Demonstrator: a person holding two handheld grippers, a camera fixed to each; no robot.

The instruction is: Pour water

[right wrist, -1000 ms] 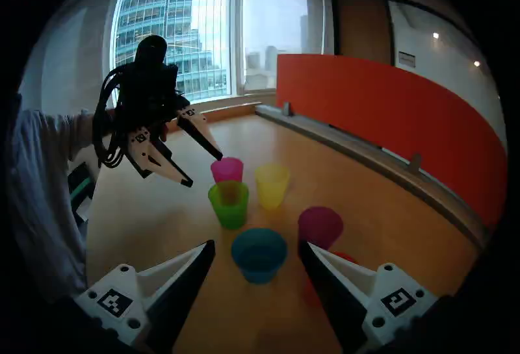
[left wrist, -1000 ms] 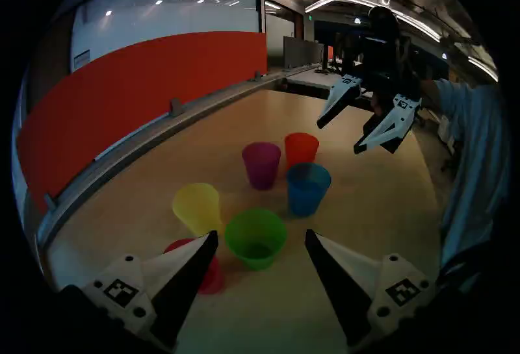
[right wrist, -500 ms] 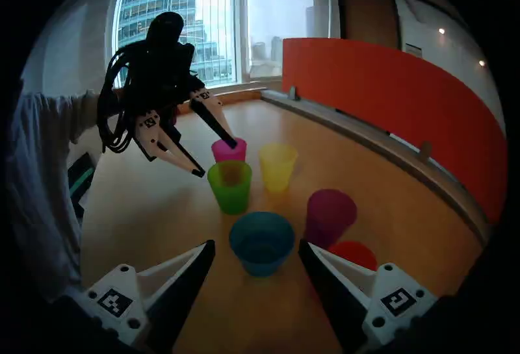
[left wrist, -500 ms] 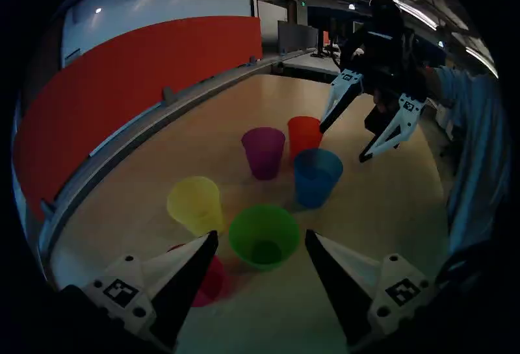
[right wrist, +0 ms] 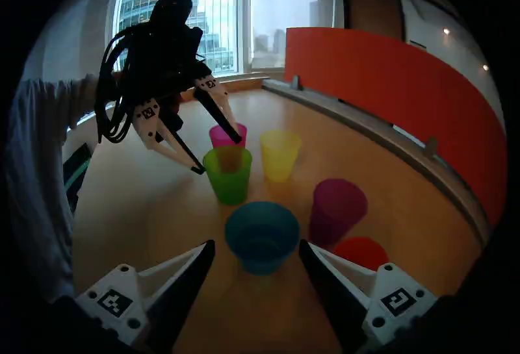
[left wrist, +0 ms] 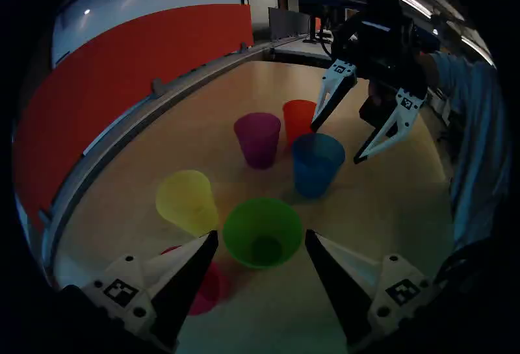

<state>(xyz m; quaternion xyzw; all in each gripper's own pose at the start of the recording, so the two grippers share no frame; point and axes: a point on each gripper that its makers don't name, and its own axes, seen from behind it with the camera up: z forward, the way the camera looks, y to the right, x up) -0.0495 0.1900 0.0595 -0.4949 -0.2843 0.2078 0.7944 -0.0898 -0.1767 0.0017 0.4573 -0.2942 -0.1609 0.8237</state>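
Observation:
Several coloured plastic cups stand upright in a cluster on the wooden table (left wrist: 383, 204). My left gripper (left wrist: 260, 232) is open, its fingertips either side of the green cup (left wrist: 263, 237). Close by are a yellow cup (left wrist: 187, 201) and a pink cup (left wrist: 207, 289), partly hidden by my finger. Farther off stand purple (left wrist: 258, 138), orange-red (left wrist: 299, 119) and blue (left wrist: 317, 165) cups. My right gripper (right wrist: 257, 243) is open, flanking the blue cup (right wrist: 262, 236). The left gripper (right wrist: 220, 155) hangs at the green cup (right wrist: 227, 175). Whether any cup holds water cannot be seen.
An orange partition (left wrist: 110, 88) with a grey rail runs along one table edge. Windows (right wrist: 195, 23) lie beyond the far end. A person's light sleeve (right wrist: 39, 178) reaches in from the side. Bare tabletop (right wrist: 130, 204) surrounds the cups.
Both grippers have come lower and nearer the cups: the left toward the green cup, the right toward the blue one. Both stay open; no cup has moved.

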